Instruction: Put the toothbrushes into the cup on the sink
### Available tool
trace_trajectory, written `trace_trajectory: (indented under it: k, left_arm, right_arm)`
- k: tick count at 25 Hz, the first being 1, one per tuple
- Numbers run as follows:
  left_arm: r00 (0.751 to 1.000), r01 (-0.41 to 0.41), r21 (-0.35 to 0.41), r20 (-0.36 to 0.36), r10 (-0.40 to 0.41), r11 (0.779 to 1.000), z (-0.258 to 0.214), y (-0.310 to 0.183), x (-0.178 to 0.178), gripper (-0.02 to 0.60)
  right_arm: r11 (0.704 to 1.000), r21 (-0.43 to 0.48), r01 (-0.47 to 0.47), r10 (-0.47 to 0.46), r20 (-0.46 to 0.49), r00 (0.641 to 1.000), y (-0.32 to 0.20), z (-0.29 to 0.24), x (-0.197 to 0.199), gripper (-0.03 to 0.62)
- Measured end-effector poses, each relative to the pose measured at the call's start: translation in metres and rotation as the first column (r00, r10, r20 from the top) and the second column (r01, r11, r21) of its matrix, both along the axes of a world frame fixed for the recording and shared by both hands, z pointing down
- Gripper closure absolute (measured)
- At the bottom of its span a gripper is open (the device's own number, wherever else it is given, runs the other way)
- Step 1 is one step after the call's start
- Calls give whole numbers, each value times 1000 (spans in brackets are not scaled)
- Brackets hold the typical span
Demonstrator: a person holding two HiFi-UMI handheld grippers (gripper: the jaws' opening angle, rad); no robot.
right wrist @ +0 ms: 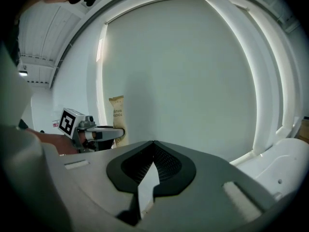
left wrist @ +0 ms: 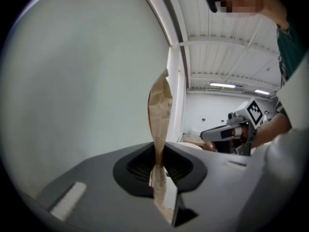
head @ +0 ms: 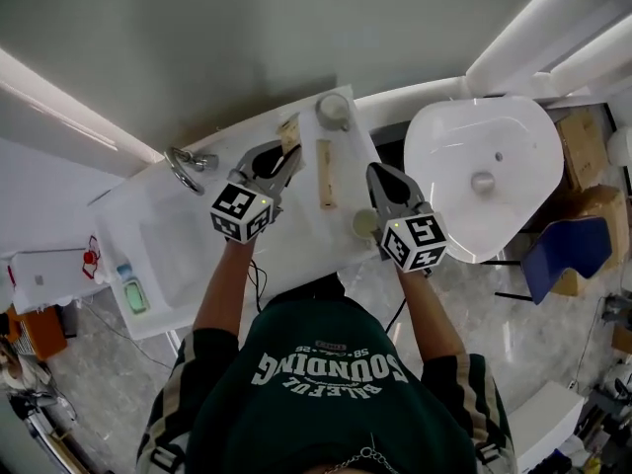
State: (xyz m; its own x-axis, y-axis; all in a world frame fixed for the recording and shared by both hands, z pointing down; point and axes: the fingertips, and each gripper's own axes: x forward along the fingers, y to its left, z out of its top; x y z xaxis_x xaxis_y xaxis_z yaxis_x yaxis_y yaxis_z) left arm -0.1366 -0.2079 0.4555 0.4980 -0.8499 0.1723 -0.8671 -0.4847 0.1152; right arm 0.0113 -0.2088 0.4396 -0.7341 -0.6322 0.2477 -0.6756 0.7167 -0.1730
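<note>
Left gripper view: left claw (left wrist: 158,153) is pinched shut on a brown paper-wrapped toothbrush (left wrist: 160,105), which stands upright. Right claw (right wrist: 153,149) is closed tip to tip and empty. Head view: pale round cup (head: 334,110) sits at the far edge of the white desk (head: 296,235), and a 2nd tan wrapped toothbrush (head: 325,174) lies between the claws. Step looks like delivery of toothbrush 1. Next it has to be lined up over the cup and lowered end-first.

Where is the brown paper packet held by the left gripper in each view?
Head view: the brown paper packet is above centre, at the tips of the left gripper.
Left gripper view: the packet stands upright at centre, clamped between the jaws.
Right gripper view: the packet is left of centre, beyond the left gripper.
Shared landmark: the pale grey wall.
</note>
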Motion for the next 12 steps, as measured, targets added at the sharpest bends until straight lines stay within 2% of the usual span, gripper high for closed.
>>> trace_trajectory:
  k: [12]
  left_arm:
    - [993, -117, 24, -7, 117, 993, 24, -102, 17, 491]
  right_arm:
    - [992, -66, -112, 109, -38, 993, -14, 32, 19, 591]
